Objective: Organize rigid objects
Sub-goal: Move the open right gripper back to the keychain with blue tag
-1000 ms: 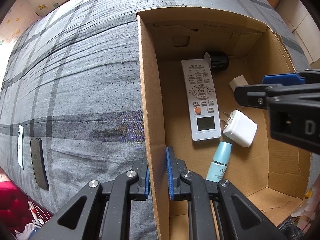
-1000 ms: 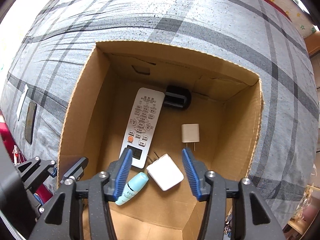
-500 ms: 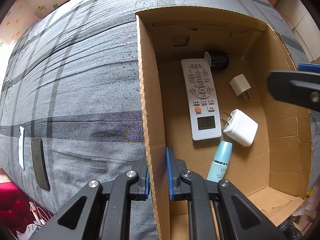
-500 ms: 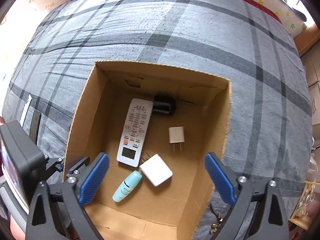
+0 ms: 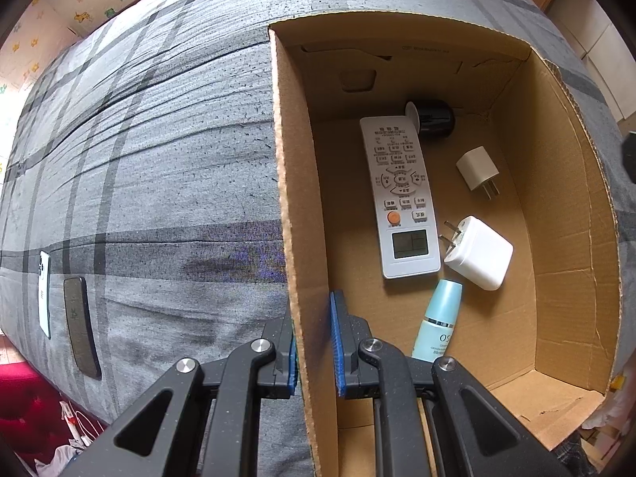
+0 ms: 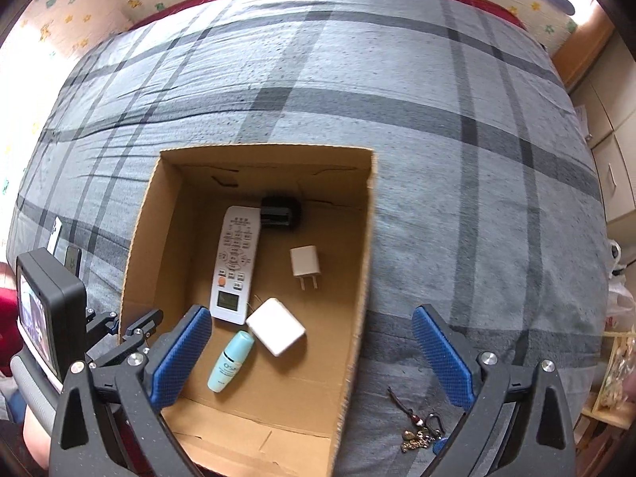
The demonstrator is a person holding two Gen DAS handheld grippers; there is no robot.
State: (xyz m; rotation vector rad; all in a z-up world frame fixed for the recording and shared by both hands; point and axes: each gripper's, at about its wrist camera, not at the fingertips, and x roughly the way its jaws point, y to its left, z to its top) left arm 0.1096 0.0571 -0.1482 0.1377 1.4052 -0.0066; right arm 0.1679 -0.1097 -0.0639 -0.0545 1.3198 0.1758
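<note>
An open cardboard box (image 6: 359,278) sits on the grey plaid bed. Inside lie a white remote (image 6: 234,266), a large white charger (image 6: 275,331), a small white plug (image 6: 304,262), a teal bottle (image 6: 231,361) and a black object (image 6: 280,211). My left gripper (image 5: 314,342) is shut on the box's left wall (image 5: 296,198). My right gripper (image 6: 312,353) is wide open and empty, high above the box's near right part. A keychain (image 6: 421,431) lies on the bed right of the box.
Two phones, one white (image 5: 44,294) and one dark (image 5: 81,326), lie on the bed left of the box. A wardrobe (image 6: 608,151) stands to the right of the bed. The bed's near edge is just behind the box.
My right gripper has opened wide and risen up and back out of the box, leaving the large white charger on the box floor. The left gripper has not moved.
</note>
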